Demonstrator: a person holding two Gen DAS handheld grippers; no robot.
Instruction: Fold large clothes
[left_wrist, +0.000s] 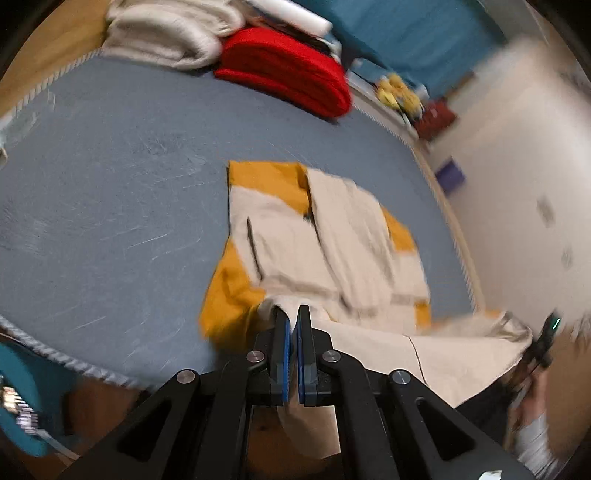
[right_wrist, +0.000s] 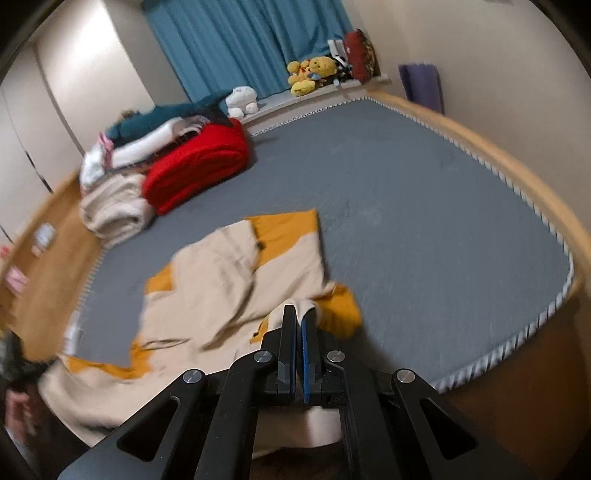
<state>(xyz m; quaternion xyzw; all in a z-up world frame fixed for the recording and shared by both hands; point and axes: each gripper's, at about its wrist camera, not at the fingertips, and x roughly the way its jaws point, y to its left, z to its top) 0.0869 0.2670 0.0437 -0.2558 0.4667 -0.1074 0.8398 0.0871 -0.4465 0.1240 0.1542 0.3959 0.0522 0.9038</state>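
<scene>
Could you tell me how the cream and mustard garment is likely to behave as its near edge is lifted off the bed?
Probably floppy: the garment already creases and sags between the left tool and right tool. It likely drags rather than slides on the grey bed.

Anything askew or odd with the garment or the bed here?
Nothing is damaged. The cream-and-mustard garment lies rumpled, its near edge hanging off the grey mattress, pinched by both the left gripper and the right gripper.
</scene>
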